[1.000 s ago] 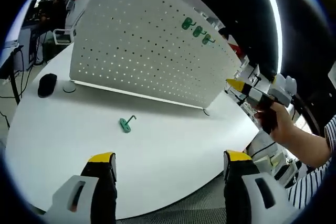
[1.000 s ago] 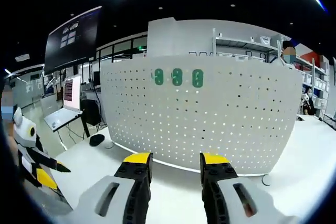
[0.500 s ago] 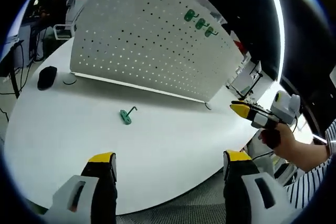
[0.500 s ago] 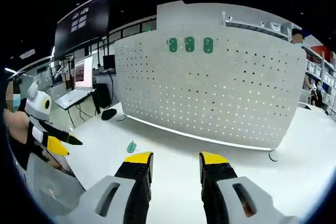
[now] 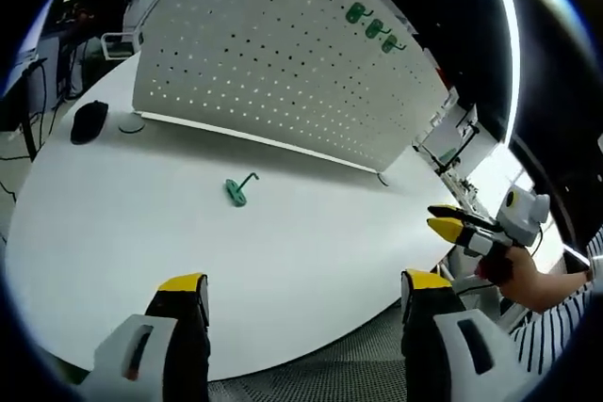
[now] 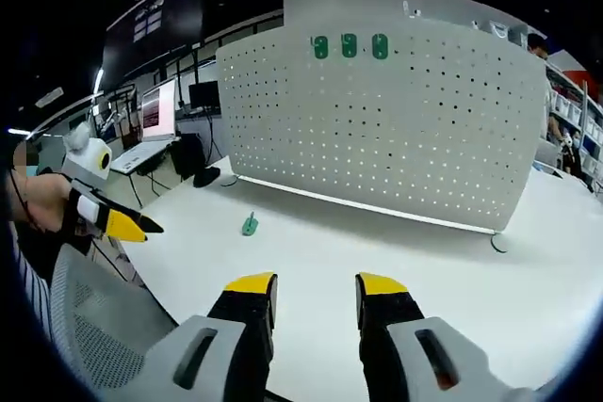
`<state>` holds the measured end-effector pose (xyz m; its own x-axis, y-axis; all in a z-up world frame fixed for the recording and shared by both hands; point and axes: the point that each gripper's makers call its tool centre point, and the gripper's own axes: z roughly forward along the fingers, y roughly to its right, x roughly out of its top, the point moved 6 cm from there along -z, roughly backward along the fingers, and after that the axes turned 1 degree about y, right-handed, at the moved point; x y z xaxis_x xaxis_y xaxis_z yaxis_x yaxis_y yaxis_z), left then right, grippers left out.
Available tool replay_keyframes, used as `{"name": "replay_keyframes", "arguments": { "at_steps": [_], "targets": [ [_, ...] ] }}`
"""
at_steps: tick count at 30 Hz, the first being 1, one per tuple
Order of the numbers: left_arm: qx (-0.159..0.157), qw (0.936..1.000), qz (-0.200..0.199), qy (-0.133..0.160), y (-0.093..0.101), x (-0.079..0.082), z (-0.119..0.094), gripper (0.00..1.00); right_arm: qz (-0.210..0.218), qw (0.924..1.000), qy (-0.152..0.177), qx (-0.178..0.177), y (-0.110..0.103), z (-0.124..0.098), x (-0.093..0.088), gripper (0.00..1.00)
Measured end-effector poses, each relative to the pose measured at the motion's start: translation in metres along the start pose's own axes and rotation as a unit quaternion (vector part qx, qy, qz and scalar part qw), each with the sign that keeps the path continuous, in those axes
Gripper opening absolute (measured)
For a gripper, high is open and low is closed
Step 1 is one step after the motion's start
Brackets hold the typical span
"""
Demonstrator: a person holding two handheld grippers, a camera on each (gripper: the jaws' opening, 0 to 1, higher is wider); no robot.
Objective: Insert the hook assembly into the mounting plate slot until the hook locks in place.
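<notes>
A small green hook assembly [image 5: 238, 190] lies alone on the white round table [image 5: 311, 242], in front of the upright white pegboard plate [image 5: 273, 63]. Three green hooks [image 5: 372, 28] hang near the plate's top edge. My left gripper [image 5: 306, 284] is held wide open over the table's near edge, well short of the loose hook. In the right gripper view the same hook [image 6: 250, 224] sits left of centre, below the plate [image 6: 396, 129] and its hung hooks [image 6: 349, 45]. My right gripper [image 6: 314, 284] is open with nothing between its jaws.
A black mouse [image 5: 89, 121] rests at the table's far left by the plate's end. A hand holds the right gripper [image 5: 462, 228] off the table's right edge. The left gripper [image 6: 118, 223] shows at left, above a mesh chair back [image 6: 85, 327]. The plate's foot [image 6: 495, 242] juts out.
Both views have drawn back and show more of the table. In the left gripper view the right gripper has sunk lower, near the table edge. The loose hook has stayed put.
</notes>
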<state>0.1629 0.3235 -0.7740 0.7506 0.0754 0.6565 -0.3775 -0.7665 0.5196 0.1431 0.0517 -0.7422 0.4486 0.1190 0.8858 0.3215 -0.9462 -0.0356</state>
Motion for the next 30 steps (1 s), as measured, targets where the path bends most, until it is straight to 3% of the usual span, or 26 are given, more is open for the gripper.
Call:
{"name": "replay_keyframes", "arguments": {
  "at_steps": [8,16,24,30],
  "targets": [
    [0.000,0.9998,0.011,-0.017,-0.011,0.005,0.011,0.85,0.001,0.9999,-0.011,-0.005,0.003,0.005,-0.006,0.30],
    [-0.001,0.9980,0.045,-0.044,-0.039,0.021,0.030,0.82,0.008,0.9997,-0.018,-0.013,0.007,0.009,-0.009,0.29],
    [-0.044,0.9885,0.117,-0.086,-0.051,0.039,0.072,0.78,0.026,0.9988,-0.030,-0.027,0.019,0.012,-0.016,0.28],
    [-0.049,0.9814,0.148,-0.112,-0.061,0.049,0.099,0.73,0.033,0.9980,-0.042,-0.033,0.022,0.016,-0.024,0.27]
  ]
}}
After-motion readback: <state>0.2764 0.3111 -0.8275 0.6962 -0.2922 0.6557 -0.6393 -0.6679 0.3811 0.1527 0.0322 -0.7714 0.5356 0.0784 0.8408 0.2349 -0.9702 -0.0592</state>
